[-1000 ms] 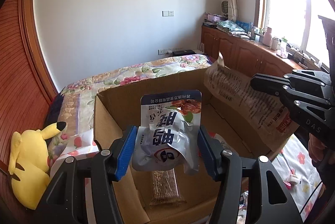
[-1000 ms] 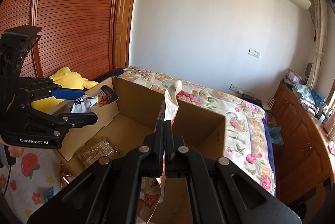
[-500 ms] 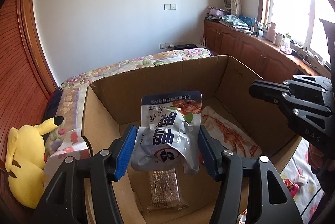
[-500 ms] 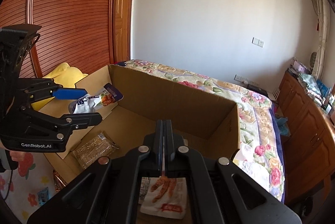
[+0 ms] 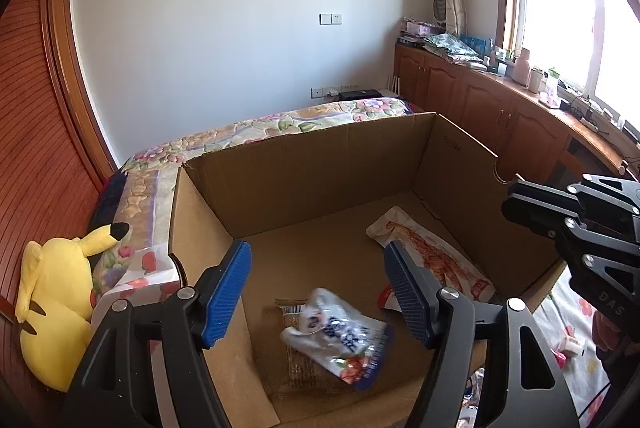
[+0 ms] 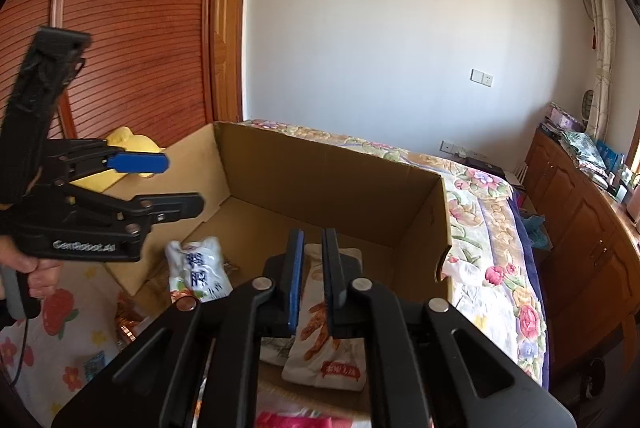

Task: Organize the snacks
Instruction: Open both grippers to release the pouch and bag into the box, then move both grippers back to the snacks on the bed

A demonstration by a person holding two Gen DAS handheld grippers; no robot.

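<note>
Sitting on the bed point(image 5: 256, 132), cardboard box point(image 5: 320, 164) holds snacks. Left gripper point(image 5: 316, 292) jaws opening, empty; white-blue pouch point(image 5: 340, 344) blurred below, near-left in box. Right gripper point(image 6: 310, 280) opening w/ narrow gap, nothing pinched, above orange-print bag point(image 6: 320, 348).

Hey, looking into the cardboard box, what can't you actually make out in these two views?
- White and blue snack pouch: motion-blurred in the left wrist view, print unreadable.
- Clear-wrapped snack bar: mostly covered by that pouch.
- Long white snack bag: partly hidden behind the right gripper, whose jaws are opening.
- Red packet: cut off by the bottom edge, right wrist view.
</note>
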